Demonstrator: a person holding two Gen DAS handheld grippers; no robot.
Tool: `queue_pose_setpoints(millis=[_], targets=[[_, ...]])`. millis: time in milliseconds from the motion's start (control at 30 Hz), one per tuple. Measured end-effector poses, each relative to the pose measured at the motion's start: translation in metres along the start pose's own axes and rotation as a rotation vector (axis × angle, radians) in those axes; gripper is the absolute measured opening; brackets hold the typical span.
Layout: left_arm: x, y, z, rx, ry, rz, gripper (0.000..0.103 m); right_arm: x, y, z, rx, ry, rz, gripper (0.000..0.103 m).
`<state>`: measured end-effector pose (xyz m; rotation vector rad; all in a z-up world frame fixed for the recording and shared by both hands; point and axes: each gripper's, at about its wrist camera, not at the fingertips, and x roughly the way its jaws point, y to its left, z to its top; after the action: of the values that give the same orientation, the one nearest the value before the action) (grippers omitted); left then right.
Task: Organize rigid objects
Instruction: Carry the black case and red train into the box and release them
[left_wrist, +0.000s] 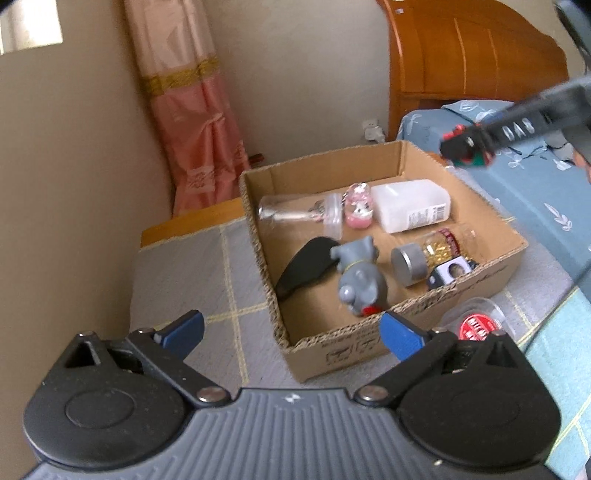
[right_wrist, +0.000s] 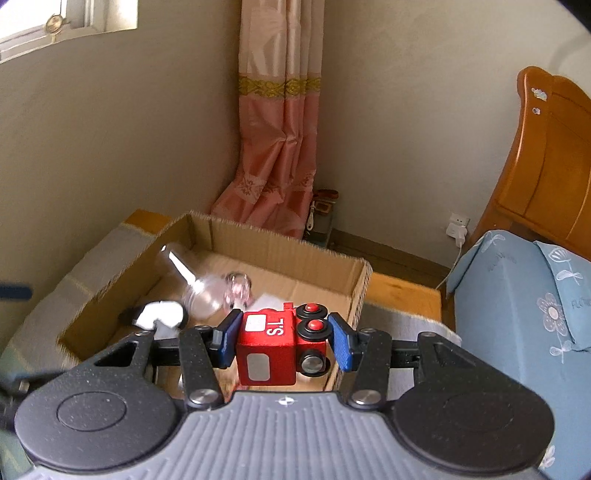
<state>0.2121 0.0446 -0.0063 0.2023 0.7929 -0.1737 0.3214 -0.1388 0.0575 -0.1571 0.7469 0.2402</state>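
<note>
**Toy train carried toward the cardboard box**

The left gripper (left_wrist: 291, 334) hangs spread wide and empty just before the cardboard box (left_wrist: 406, 325). Beyond the box's far corner, the right gripper (right_wrist: 282, 338) clamps a red toy train (right_wrist: 275, 347).

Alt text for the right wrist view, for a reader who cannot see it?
The right claw is shut on a red toy train car with black wheels, held above the near edge of an open cardboard box. The box holds blurred clear and pink items; a pink curtain hangs in the corner behind.
</note>
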Motion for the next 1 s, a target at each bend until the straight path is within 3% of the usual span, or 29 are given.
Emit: queue_pose_setpoints(millis=[267, 600, 633, 667, 733, 1000], targets=[[-0.001, 0.012, -0.007, -0.018, 0.018, 0.018, 0.101, 0.042, -0.017, 0.028, 0.065, 0.045, 0.035, 0.055], [0.002, 0.014, -0.01, -0.033, 0.024, 0.014, 0.101, 0.074, -0.031, 0.04, 0.115, 0.083, 0.03, 0.056], [0.002, 0.014, -0.01, -0.033, 0.027, 0.016, 0.101, 0.075, -0.032, 0.04, 0.123, 0.082, 0.025, 0.065], [0.002, 0.014, -0.011, -0.033, 0.029, 0.018, 0.101, 0.075, -0.033, 0.04, 0.13, 0.08, 0.02, 0.083], [0.001, 0.014, -0.013, -0.03, 0.03, 0.019, 0.101, 0.071, -0.033, 0.037, 0.138, 0.06, 0.02, 0.097], [-0.008, 0.013, -0.019, -0.031, 0.026, 0.022, 0.101, 0.037, -0.016, 0.015, 0.079, 0.062, 0.021, 0.102]])
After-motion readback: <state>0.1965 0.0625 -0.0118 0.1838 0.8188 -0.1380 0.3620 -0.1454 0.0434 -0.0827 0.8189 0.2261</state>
